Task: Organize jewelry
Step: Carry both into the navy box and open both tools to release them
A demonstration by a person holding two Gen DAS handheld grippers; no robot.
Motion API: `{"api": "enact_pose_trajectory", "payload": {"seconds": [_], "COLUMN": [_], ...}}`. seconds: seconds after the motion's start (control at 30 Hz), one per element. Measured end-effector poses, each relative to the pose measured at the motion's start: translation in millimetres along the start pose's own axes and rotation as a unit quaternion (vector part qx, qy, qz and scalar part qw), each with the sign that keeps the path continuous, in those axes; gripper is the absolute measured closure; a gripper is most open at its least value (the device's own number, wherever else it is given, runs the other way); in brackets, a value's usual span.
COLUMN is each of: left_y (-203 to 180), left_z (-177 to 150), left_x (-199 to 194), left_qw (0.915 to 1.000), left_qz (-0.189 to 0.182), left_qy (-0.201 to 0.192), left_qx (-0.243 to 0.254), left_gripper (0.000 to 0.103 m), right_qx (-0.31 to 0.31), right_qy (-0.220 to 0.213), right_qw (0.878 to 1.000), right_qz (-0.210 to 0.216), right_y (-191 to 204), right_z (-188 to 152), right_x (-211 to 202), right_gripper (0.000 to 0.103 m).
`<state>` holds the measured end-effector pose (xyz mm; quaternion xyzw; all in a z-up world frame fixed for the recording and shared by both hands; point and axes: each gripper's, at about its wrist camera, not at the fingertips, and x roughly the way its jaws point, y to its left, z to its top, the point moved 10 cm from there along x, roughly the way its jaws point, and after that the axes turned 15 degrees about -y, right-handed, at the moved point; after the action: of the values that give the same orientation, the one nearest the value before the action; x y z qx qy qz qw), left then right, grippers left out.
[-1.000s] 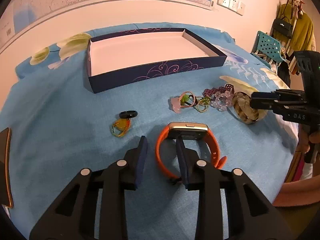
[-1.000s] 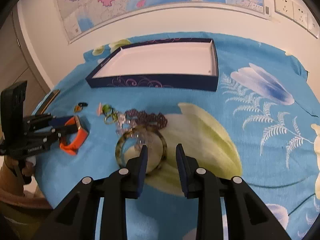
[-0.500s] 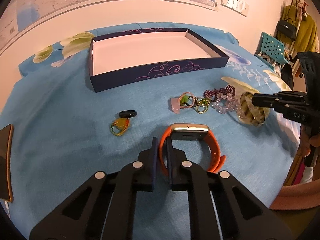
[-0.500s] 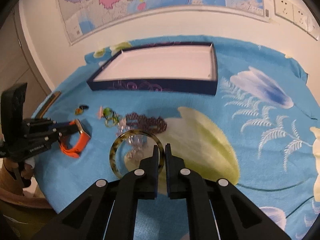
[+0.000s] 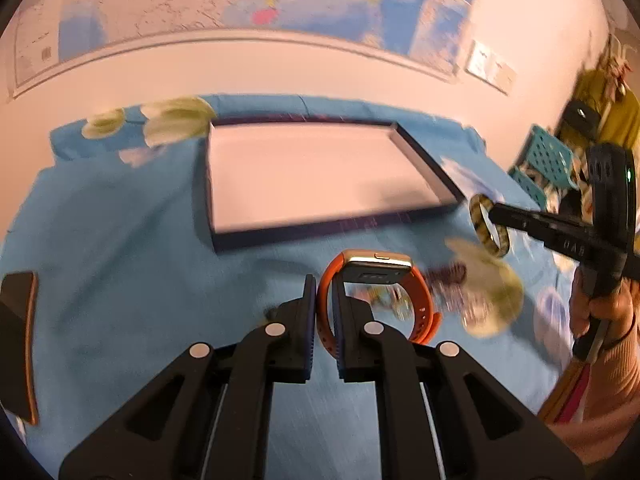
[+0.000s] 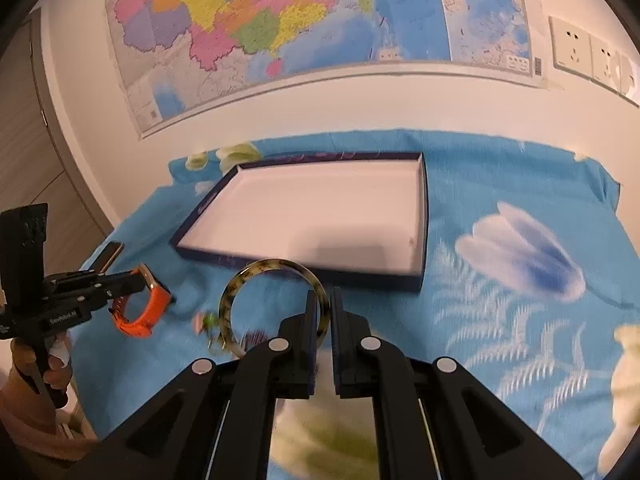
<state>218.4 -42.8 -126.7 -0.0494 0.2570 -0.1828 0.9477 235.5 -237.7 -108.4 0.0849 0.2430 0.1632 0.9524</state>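
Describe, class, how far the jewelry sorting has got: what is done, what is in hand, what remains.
Done: nothing is stored; the tray shows only its bare white floor. In hand: the left gripper is shut on the orange watch, the right gripper on the tortoiseshell bangle, both lifted off the cloth short of the tray. Left: placing both, then the small beaded pieces on the blue cloth.

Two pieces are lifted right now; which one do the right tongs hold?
The right tongs hold the tortoiseshell bangle, a plain mottled rigid ring. The orange watch, with its strap and gold case, is in the left tongs.
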Motion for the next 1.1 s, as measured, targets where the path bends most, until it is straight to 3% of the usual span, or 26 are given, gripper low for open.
{"api": "enact_pose_trajectory", "payload": {"seconds": [0.2,0.57,0.8,1.1], "left_y": [16,36,51,56], "left_z": [38,80,84,81], "left_x": [29,105,156,194], "left_qw": [0.9995,0.9985,0.9971,0.9949], "left_qz": [0.014,0.041,0.052,0.07], "left_qy": [-0.019,-0.013,0.022,0.053], "left_qx": [-0.018,-0.034,-0.05,-0.048], "left_gripper": [0.094,0.094,0.094,0.094], "right_qx": [-0.007,-0.019,-0.027,-0.033], "right_qy": [-0.003,0.016,0.051,0.09], "right_qw": [1.0,0.999,0.996,0.992], "right_qz": [-0.01,-0.041,-0.064,-0.086], "right_y": [-13,-33,-43,-49], "right_z": [26,60,62,57], "right_x": [34,120,168,198], "right_gripper": [0.098,0.098,0.098,0.098]}}
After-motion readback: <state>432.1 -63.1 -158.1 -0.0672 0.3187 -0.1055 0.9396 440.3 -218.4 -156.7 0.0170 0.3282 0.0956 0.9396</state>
